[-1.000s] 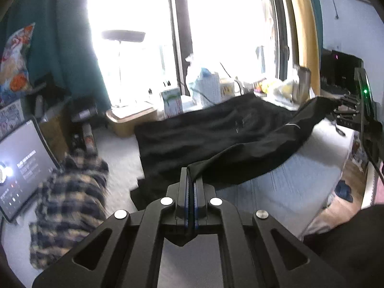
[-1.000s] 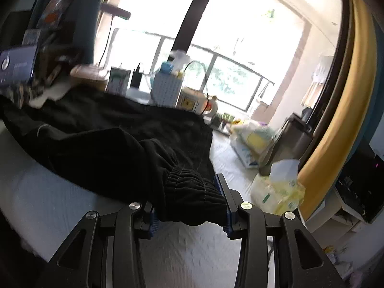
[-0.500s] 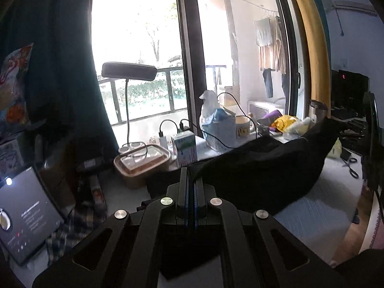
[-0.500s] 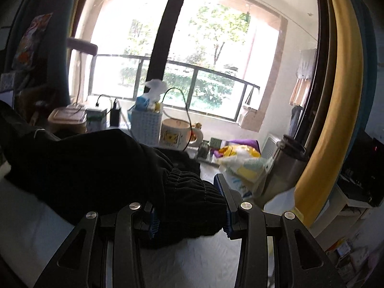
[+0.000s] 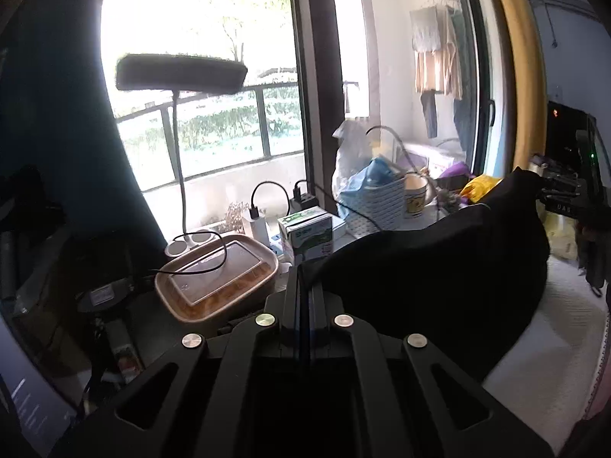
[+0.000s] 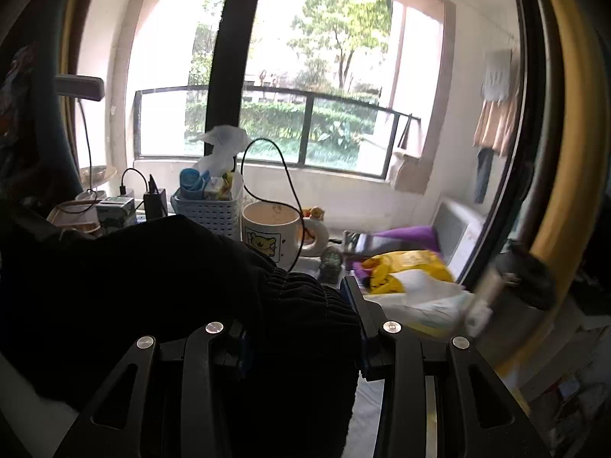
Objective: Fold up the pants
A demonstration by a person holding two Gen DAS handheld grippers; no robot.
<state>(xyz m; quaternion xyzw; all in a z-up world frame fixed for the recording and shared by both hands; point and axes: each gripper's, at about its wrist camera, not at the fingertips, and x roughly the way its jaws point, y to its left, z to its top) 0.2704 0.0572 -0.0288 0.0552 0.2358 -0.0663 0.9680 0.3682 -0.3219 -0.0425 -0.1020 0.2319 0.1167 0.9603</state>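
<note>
Fingers of my left gripper (image 5: 304, 280) pinched together on a thin edge of the black pants (image 5: 431, 267); my right gripper (image 6: 301, 307) clamps the ribbed cuff between its pads; cloth sags between them, so I'd keep both ends level and taut.

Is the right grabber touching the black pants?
Touching. The right wrist view shows the right gripper squeezing the black pants' ribbed cuff between both fingers.
</note>
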